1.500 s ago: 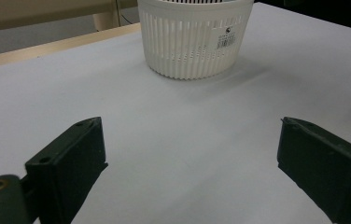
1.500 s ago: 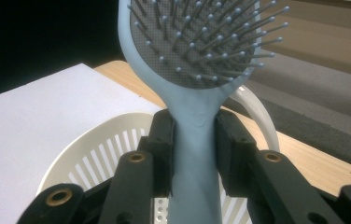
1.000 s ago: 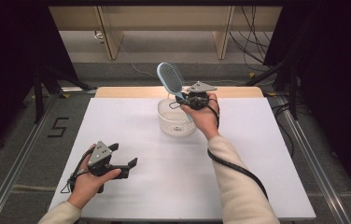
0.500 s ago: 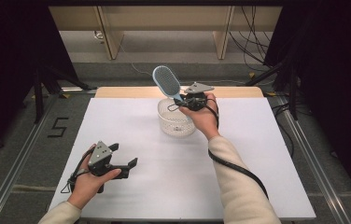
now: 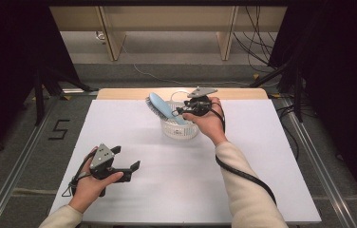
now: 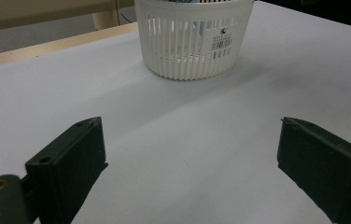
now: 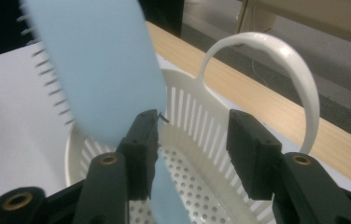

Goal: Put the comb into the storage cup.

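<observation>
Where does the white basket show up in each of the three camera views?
High view: white basket stands at the table's far middle, below the right gripper.
Left gripper view: top centre, beyond the open jaws, barcode label facing the camera.
Right gripper view: behind and under the jaws, its handle arching at right.
Shared landmark: the blue hairbrush leaning in it.

Both arms wear cream sleeves. Each gripper, the left gripper (image 5: 128, 167) and the right gripper (image 5: 182, 110), is black with a grey three-cornered plate, brass-coloured screws and a trailing black cable.
</observation>
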`<state>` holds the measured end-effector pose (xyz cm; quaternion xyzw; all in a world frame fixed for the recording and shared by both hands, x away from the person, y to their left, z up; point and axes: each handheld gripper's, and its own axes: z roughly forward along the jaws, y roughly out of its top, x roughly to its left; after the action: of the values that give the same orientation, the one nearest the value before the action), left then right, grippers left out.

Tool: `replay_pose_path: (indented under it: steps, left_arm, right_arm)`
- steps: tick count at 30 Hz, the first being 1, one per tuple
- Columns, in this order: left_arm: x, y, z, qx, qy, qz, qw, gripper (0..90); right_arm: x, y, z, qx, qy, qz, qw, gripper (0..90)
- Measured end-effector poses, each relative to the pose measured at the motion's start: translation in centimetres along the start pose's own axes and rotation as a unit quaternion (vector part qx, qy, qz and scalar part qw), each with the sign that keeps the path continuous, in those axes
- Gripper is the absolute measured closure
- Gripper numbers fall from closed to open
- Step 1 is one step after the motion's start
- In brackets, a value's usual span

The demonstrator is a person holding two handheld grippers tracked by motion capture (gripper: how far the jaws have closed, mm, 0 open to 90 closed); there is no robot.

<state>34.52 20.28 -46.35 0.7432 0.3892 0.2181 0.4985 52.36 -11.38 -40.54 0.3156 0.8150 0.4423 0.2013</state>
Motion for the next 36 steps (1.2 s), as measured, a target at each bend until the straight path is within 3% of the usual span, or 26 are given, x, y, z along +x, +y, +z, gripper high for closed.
replay_pose_path:
  steps: [12,18,27,36]
  left_arm:
    - [-0.1,0.0,0.0,0.000,0.001,0.002,1.0000,7.4]
    - [-0.1,0.0,0.1,0.001,0.000,0.002,1.0000,7.4]
    - [-0.1,0.0,0.1,0.002,0.001,0.002,1.0000,7.4]
    - [-0.1,0.0,0.1,0.003,0.001,0.003,1.0000,7.4]
  right_arm:
    - [0.3,-1.5,-1.1,0.001,0.006,0.001,1.0000,44.3]
    - [0.5,-2.1,-1.4,-0.007,0.020,0.020,0.9996,37.4]
    - [0.9,-2.1,-2.0,-0.011,0.015,0.011,0.9998,28.3]
    - [1.1,-2.6,-2.8,-0.014,0.015,0.009,0.9997,25.6]
